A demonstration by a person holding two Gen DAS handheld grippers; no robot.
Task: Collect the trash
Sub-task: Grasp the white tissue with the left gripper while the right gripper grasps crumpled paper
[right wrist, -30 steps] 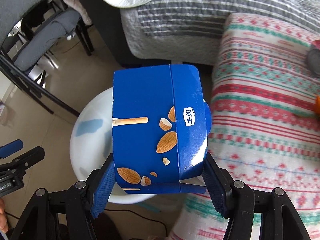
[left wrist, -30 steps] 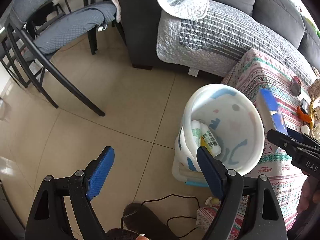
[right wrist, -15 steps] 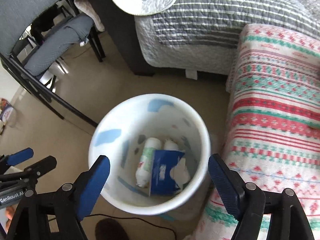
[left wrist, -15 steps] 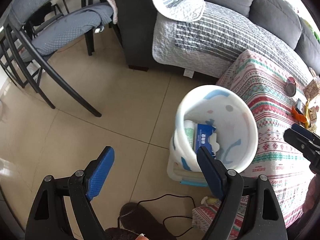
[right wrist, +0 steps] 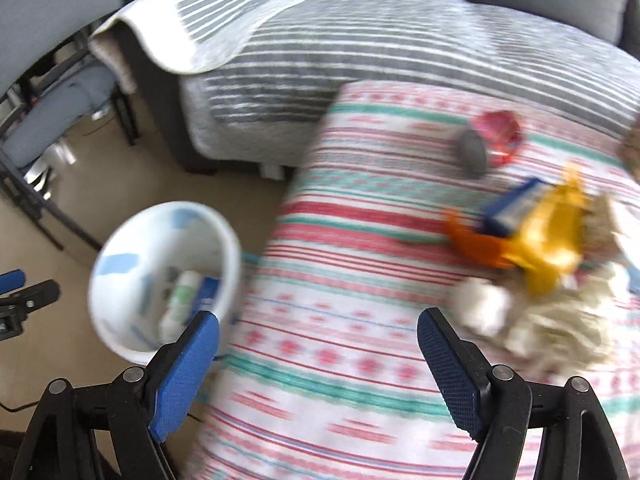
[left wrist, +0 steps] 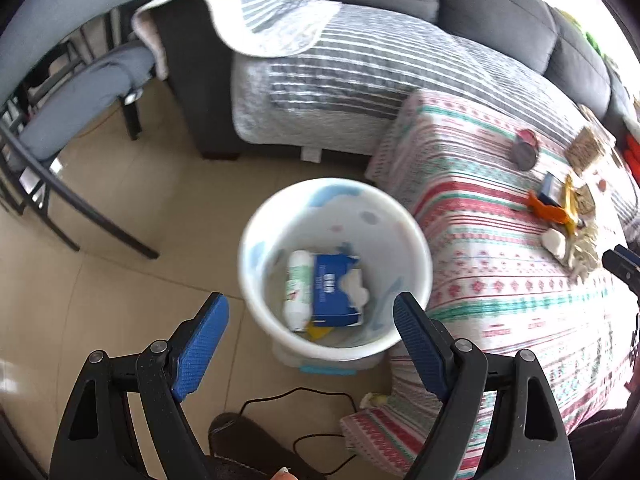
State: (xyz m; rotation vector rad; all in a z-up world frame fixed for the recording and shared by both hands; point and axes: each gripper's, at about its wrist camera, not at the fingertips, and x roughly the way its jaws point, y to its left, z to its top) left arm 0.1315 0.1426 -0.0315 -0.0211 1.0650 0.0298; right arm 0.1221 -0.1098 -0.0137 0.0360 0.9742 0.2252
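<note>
A white bin [left wrist: 412,240] stands on the floor beside the patterned table; a blue box [left wrist: 334,292] and a white bottle [left wrist: 297,288] lie inside it. My left gripper [left wrist: 311,324] hovers open above the bin's near rim, holding nothing. My right gripper [right wrist: 318,346] is open and empty over the striped tablecloth [right wrist: 340,288], with the bin [right wrist: 120,240] to its left. On the table lie a pile of trash: an orange wrapper [right wrist: 476,244], a yellow wrapper [right wrist: 554,236], a blue packet [right wrist: 516,204], crumpled paper [right wrist: 484,312] and a red can [right wrist: 496,140].
A grey sofa with a striped quilt [left wrist: 360,64] runs behind the table. Black-legged chairs [left wrist: 52,128] stand at the left. A black cable [left wrist: 296,396] trails on the tiled floor near the bin. The other gripper's tip [left wrist: 624,266] shows at the right edge.
My right gripper has let go of the blue box, which now lies in the bin, and has swung right over the table. The left gripper has shifted so the bin sits between its fingers.
</note>
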